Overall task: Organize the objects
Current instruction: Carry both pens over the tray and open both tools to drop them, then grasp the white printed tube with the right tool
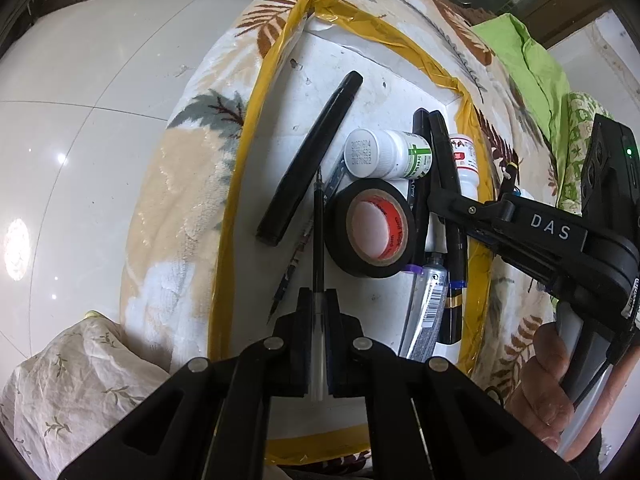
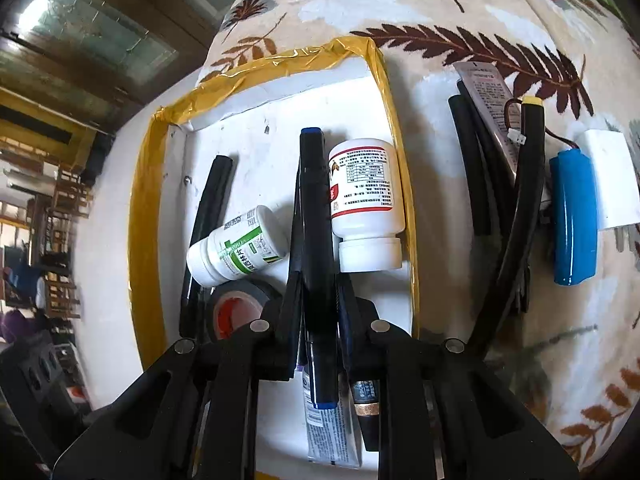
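Marker: a black marker [image 2: 318, 264] with blue ends is gripped in the right tool [image 2: 318, 312], jaws closed narrowly on its barrel, over the white tray [image 2: 280, 112] edged in yellow tape.
Pen: a thin pen [image 1: 318, 240] is clamped in the fully closed left tool [image 1: 318, 312], tip pointing ahead over the same tray.
Neighbours: a red-label bottle [image 2: 366, 200] lies just right of the marker, a green-label bottle [image 2: 240, 246] to its left, a tape roll [image 1: 370, 228] below.
Advice: the marker is best lowered parallel to the bottles into the gap between them, and released only once it is supported.
Risk: the bottles may be nudged and roll.
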A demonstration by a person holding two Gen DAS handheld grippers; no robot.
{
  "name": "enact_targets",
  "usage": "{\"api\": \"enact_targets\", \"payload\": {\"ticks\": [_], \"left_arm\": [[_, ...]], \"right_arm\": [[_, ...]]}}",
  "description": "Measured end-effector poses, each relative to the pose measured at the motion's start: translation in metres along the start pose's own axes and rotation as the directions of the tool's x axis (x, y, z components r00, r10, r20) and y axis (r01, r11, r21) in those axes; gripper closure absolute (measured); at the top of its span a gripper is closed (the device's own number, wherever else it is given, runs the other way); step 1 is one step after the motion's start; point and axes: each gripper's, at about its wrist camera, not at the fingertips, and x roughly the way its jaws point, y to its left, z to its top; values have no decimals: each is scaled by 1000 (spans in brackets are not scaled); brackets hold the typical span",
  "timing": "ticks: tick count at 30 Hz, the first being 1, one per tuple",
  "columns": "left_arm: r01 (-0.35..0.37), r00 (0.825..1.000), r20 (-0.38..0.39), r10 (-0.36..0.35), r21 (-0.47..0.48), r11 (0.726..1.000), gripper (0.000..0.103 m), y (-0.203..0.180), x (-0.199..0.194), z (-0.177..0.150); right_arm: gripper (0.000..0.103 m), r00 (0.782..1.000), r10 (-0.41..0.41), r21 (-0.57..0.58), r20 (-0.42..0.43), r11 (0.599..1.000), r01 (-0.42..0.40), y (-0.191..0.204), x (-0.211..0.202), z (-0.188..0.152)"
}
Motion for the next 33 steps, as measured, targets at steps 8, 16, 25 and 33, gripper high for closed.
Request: {"api": "enact_targets", "payload": {"ticks": [8, 16, 25, 33], "left_arm": [[89, 996, 12, -89, -6, 996, 99, 0, -4, 2], [120, 986, 108, -124, 41, 992, 98, -12, -25, -2], [379, 874, 215, -437, 261, 888, 36, -77, -57, -32], [393, 868, 190, -458, 301, 869, 27, -134, -39, -59]], "right_arm": [[69, 999, 30, -57, 18, 998, -29, 6, -7, -7], [60, 990, 134, -108, 33, 986, -130, -3, -36, -30], [60, 987, 109, -96, 115, 991, -98, -86, -90, -65], [60, 986, 72, 21, 151, 997, -76, -172, -116, -77]]}}
